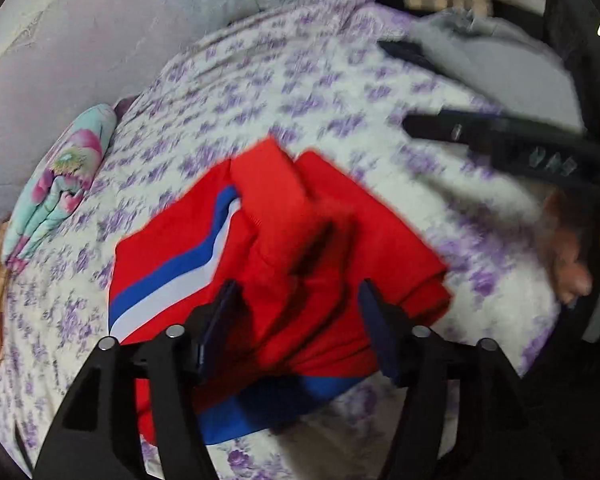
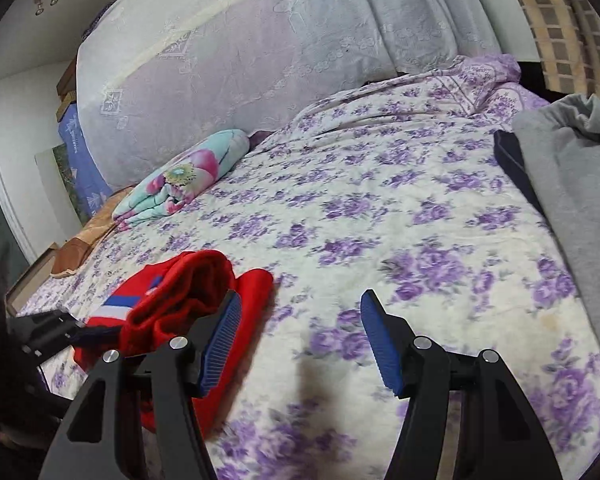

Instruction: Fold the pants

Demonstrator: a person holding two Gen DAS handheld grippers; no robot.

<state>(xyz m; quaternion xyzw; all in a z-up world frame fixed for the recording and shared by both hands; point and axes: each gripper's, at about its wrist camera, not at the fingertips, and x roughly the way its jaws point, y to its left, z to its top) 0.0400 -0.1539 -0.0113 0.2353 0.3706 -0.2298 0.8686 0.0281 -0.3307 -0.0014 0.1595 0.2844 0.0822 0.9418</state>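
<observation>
Red pants [image 1: 284, 240] with blue and white side stripes lie folded on the purple-flowered bedspread [image 1: 300, 92]. My left gripper [image 1: 296, 316] is open, its jaws spread just above the near part of the folded pants. My right gripper [image 2: 300, 332] is open and empty over bare bedspread [image 2: 380, 208], to the right of the pants [image 2: 188, 300]; its left finger overlaps the red cloth's edge in view. The right gripper also shows in the left wrist view [image 1: 520, 148] at the right, blurred, with the hand that holds it.
A folded floral blanket [image 2: 184, 176] lies at the bed's left edge. Grey clothing [image 2: 580, 184] on dark cloth is piled at the right. A lace-covered headboard [image 2: 260, 60] rises behind the bed. A brown cushion [image 2: 76, 252] sits at the far left.
</observation>
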